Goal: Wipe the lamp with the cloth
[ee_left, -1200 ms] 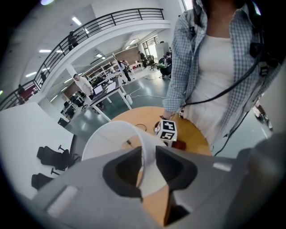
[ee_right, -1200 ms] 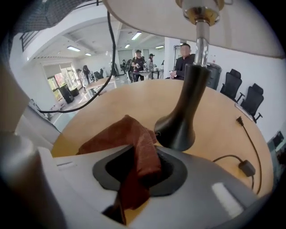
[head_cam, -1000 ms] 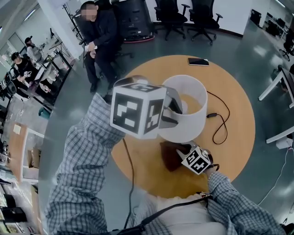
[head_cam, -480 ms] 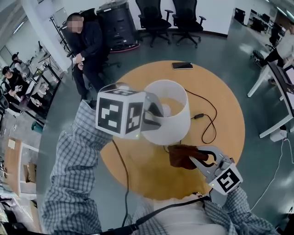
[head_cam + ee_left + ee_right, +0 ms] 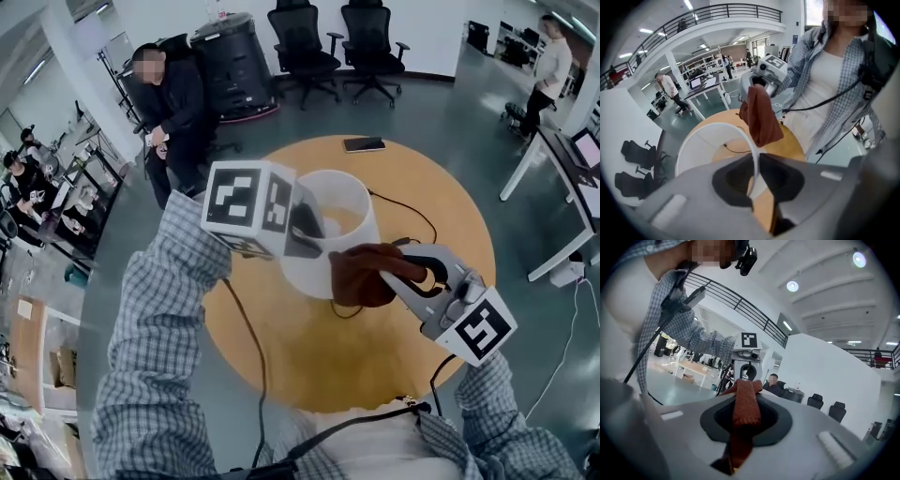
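Head view: white drum-shaped lamp shade [image 5: 314, 272] stands on a round wooden table [image 5: 375, 366], with the left gripper [image 5: 305, 225] at its left rim and the right gripper [image 5: 392, 275] held beside its right wall, carrying a rust-brown knitted cloth [image 5: 361, 278]; whether cloth and shade touch is unclear. Left gripper view: jaws closing on the thin shade rim, which runs between the pads. Right gripper view: jaws nearly together, clamped on a fold of the cloth.
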Available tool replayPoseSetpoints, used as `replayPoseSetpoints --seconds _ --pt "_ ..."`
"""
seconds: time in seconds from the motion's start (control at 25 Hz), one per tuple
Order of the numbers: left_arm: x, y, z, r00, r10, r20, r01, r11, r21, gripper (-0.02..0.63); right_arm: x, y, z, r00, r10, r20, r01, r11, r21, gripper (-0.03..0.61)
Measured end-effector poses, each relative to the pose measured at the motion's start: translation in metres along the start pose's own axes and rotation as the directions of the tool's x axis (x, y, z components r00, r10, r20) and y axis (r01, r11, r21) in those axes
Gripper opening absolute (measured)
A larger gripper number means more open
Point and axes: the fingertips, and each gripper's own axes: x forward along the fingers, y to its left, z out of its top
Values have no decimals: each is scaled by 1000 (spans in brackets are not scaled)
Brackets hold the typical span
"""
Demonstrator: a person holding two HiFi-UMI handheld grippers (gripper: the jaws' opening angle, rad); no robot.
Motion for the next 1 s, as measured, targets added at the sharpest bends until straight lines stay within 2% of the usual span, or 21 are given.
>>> replayPoseSetpoints --seconds 0.2,0.32,0.56,0.8,1.0 --pt "-7 14 -5 1000 -2 30 3 1000 -30 49 42 -37 -13 997 -79 14 79 997 -20 43" --pt "-10 20 -6 998 17 57 -14 998 -55 49 52 -50 -31 993 -119 2 119 992 27 42" --pt "-11 18 -9 996 32 83 -27 998 -64 49 45 -63 -85 979 -173 -110 186 975 121 42" --pt "-11 18 -11 995 30 94 -24 997 -67 49 39 -63 -150 960 -167 -222 217 951 222 41" --pt "-13 16 -14 995 32 92 -27 998 -50 51 36 -62 -139 963 -185 -193 225 952 209 41"
